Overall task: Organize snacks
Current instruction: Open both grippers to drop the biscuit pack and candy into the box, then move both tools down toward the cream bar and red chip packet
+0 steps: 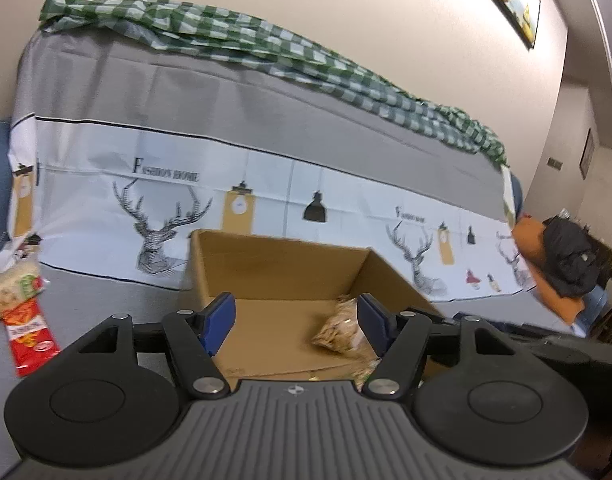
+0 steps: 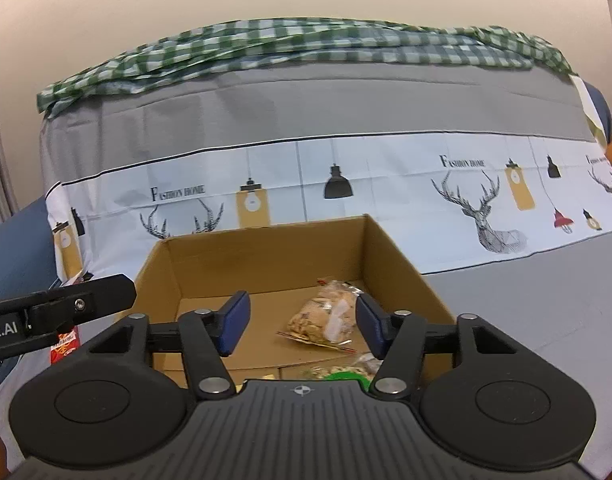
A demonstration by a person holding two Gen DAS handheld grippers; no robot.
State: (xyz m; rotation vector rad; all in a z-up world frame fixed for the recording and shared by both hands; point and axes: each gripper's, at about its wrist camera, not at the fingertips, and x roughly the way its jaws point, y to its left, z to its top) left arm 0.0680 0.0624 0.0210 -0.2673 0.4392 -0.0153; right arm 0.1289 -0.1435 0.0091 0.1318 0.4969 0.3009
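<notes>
An open cardboard box (image 1: 274,268) (image 2: 266,256) stands on a grey cloth surface. A clear bag of pale brown snacks (image 1: 338,328) (image 2: 322,316) lies on the box floor toward its right side. My left gripper (image 1: 294,312) hangs open over the box's near edge, nothing between its blue pads. My right gripper (image 2: 302,308) is open too, and the bag lies beyond it, free of the pads. Another snack pack with a green label (image 2: 342,372) shows just under the right gripper. Left of the box lie a red packet (image 1: 30,336) and a pale snack bag (image 1: 10,288).
Behind the box rises a sofa back under a grey and white deer-print cover (image 1: 266,120), with a green checked cloth (image 1: 234,36) along its top. An orange cushion (image 1: 534,248) and a black bag (image 1: 570,256) sit at the far right. The left gripper's black body (image 2: 66,308) juts in from the left.
</notes>
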